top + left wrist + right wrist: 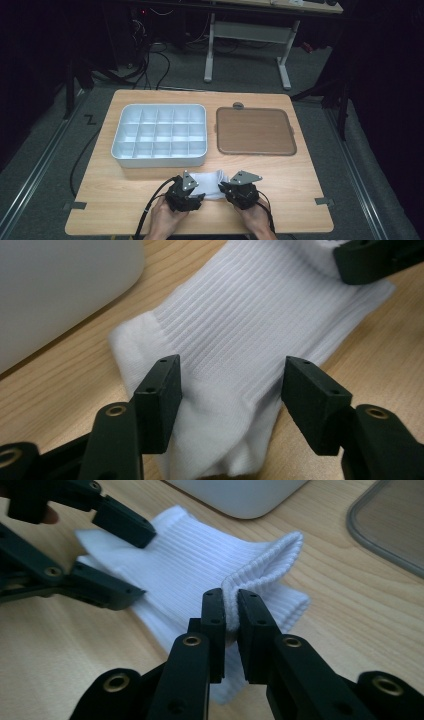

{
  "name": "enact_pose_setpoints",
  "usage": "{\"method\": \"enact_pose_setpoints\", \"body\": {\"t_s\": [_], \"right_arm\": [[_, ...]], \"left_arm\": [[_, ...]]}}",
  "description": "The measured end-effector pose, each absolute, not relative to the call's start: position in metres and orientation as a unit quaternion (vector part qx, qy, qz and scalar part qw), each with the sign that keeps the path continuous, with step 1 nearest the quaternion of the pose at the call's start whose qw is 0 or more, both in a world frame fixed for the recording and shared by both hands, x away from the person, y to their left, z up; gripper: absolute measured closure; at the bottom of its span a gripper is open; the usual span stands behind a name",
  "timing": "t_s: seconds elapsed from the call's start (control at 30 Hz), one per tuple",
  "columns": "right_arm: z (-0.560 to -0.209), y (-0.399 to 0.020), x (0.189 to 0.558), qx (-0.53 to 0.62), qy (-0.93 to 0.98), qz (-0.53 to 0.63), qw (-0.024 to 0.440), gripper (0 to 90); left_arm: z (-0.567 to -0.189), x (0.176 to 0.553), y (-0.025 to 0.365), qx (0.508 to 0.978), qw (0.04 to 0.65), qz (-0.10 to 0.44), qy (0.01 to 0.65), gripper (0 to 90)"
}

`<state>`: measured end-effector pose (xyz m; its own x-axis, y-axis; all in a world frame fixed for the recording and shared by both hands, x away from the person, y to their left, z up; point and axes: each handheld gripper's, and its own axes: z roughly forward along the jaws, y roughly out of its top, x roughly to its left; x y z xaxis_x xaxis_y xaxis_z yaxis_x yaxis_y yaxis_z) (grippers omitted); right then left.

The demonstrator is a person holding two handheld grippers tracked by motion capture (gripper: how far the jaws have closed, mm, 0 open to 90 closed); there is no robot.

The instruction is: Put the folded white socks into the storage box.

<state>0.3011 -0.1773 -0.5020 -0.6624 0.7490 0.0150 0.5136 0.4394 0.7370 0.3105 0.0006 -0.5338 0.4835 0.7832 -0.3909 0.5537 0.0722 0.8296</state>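
Pale wood is what I see first: the table [125,200], with the floor dark around it. On its far left lies my white tray [159,134], split into many small cells. To the right of the tray, apart from it, sits the brown lid [254,131], flat on the wood.

Near the front edge, just this side of the tray, lies the white sock [210,181], ribbed and folded over itself, between my two tools.

My left gripper [230,385] is at the sock's left end. Its jaws stand spread, one on each side of the cloth; the left one touches the sock's edge, but they do not squeeze it.

My right gripper [231,615] is at the sock's right end. Its jaws are nearly together and pinch the ribbed cuff, which stands up between them in a fold.
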Motion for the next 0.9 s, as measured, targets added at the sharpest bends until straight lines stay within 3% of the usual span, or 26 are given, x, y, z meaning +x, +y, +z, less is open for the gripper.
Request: {"method": "enact_pose_setpoints", "body": {"t_s": [0.43,0.6,0.77,0.9], "right_arm": [[-0.520,-0.185,0.294,0.410,0.825,0.363,0.144,82.7],[-0.521,-0.186,0.297,0.415,0.822,0.359,0.155,78.1],[-0.510,-0.187,0.293,0.412,0.815,0.370,0.173,72.2],[-0.495,-0.190,0.292,0.410,0.806,0.381,0.190,71.2]], "left_arm": [[-0.532,0.310,0.006,0.677,0.538,0.090,0.494,42.1],[-0.528,0.308,0.012,0.679,0.536,0.084,0.495,40.9],[-0.511,0.308,0.024,0.636,0.585,0.085,0.496,40.4],[-0.509,0.317,0.023,0.628,0.583,0.083,0.509,42.6]]}}
